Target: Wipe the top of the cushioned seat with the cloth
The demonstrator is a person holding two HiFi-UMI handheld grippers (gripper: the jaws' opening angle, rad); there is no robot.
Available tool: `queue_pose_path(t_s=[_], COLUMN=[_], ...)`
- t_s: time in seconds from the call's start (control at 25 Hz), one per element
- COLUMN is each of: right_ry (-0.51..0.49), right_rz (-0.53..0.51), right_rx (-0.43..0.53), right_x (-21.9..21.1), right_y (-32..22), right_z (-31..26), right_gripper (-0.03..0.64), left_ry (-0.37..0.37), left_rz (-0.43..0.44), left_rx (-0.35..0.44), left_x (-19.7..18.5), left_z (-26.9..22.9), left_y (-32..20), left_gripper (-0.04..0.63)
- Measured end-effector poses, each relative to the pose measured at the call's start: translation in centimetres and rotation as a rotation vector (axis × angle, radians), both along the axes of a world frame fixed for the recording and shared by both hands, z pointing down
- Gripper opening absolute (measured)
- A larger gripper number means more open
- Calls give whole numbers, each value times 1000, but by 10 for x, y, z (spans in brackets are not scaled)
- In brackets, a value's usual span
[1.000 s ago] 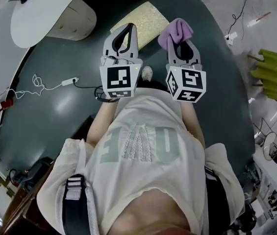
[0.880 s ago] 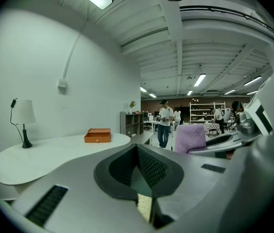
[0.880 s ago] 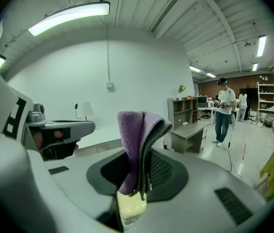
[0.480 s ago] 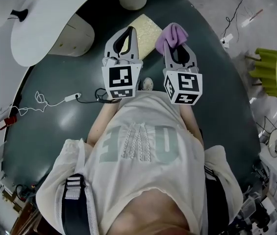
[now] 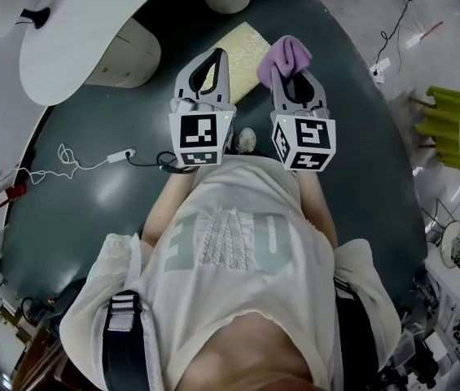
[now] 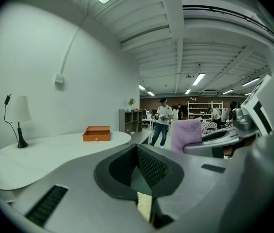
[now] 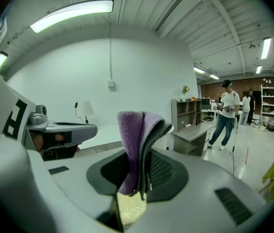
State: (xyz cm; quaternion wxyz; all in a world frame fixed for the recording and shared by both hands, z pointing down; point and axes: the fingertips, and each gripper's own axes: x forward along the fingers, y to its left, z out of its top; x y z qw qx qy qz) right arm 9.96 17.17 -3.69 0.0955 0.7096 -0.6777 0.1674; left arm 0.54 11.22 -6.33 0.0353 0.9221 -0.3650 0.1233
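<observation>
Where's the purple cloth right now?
In the head view, the purple cloth is clamped in the right hand-held gripper, just right of the yellow cushioned seat.

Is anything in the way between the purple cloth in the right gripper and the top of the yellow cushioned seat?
Nothing visible. The right gripper holds the cloth above the bare cushioned seat. The left gripper, shut and empty, hovers alongside over the seat's left edge, not under the cloth.

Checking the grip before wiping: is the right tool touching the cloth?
Touching. The right gripper view shows the right tool shut on the purple cloth.
</observation>
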Motion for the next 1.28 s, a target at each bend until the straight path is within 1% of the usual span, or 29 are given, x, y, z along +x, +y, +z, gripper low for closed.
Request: queue_pose_path(t_s=[0.12,0.28,0.48,0.6,0.72,0.96,1.04,1.16,1.28], right_ry=[-20,-27,-52,-68,-64,-79,-88,-92,-95], right_rz=[-23,-54,-75,-87,-95,-66,-69,-88,-106], right_rx=[-15,-58,-112,-134,-136,-184,-206,-248,-265], right_x=[-3,-7,4,3,-1,-7,-11,-23,-31], right_y=[-9,-26,-39,-52,-60,-62,-59,-53,-57], right_z=[7,28,69,107,155,267,294,326,350], right_gripper=[92,92,92,92,92,92,92,92,92], left_ry=[-26,-58,-90,-84,-67,-68,-65,-93,-97], left_rz=[-7,-28,-50,-74,-96,-90,-90,-89,-93], left_rx=[-33,-56,-103,-133,-144,-182,-193,-258,-269], left_x=[-4,-12,-9,-14,-13,-11,-13,-25,-33], left_z=[13,38,85,128,180,274,298,331,350], left_y=[-9,-30,-49,-64,-78,-69,-62,-50,-56], left_gripper=[6,6,6,6,6,6,6,6,6])
